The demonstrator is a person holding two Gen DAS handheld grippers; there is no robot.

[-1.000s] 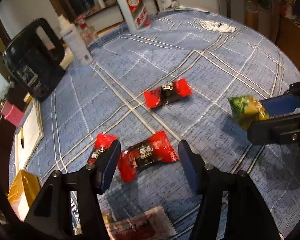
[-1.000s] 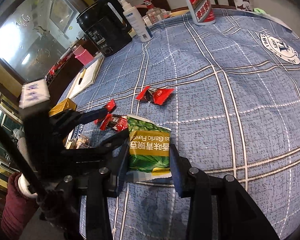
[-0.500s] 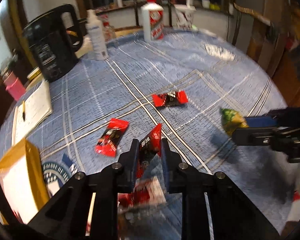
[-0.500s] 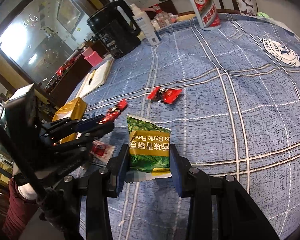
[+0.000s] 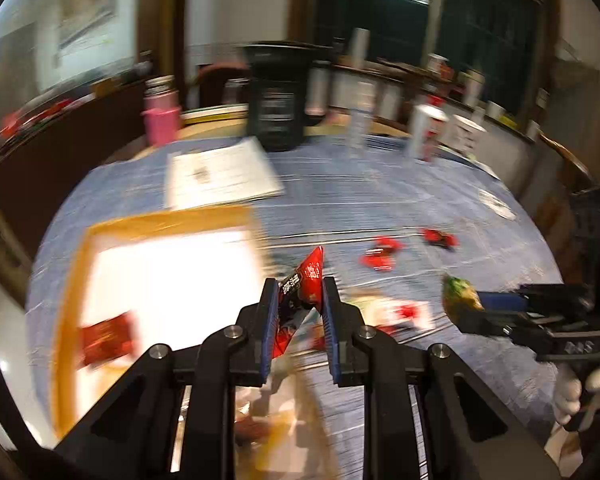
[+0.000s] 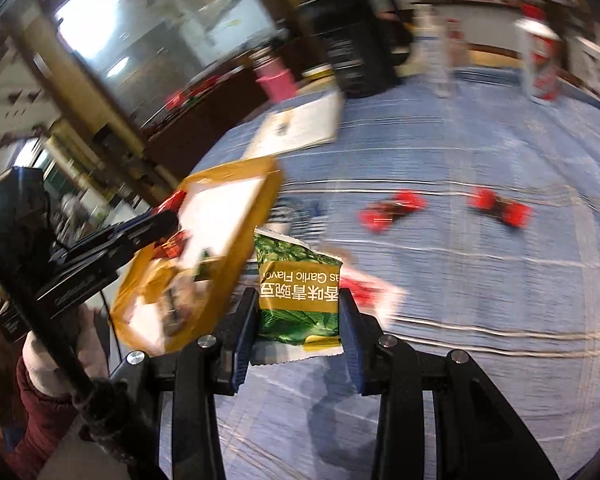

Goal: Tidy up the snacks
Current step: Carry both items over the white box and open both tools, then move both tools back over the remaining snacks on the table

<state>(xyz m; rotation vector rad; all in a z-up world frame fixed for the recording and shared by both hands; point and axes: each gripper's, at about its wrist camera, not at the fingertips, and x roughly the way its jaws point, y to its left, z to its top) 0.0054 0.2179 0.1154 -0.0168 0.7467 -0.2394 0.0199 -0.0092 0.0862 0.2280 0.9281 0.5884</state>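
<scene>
Notably, the left gripper point(image 5: 300, 300) clamped a red candy wrapper point(image 5: 306, 276), its long axis upright, just right of the gold-rimmed box point(image 5: 160, 264) at frame left; the right gripper point(image 6: 298, 312) pinched a green pea packet point(image 6: 300, 280), farther off.

Black kettle point(image 5: 278, 114), pink cup point(image 5: 162, 124), papers point(image 5: 220, 174)
</scene>
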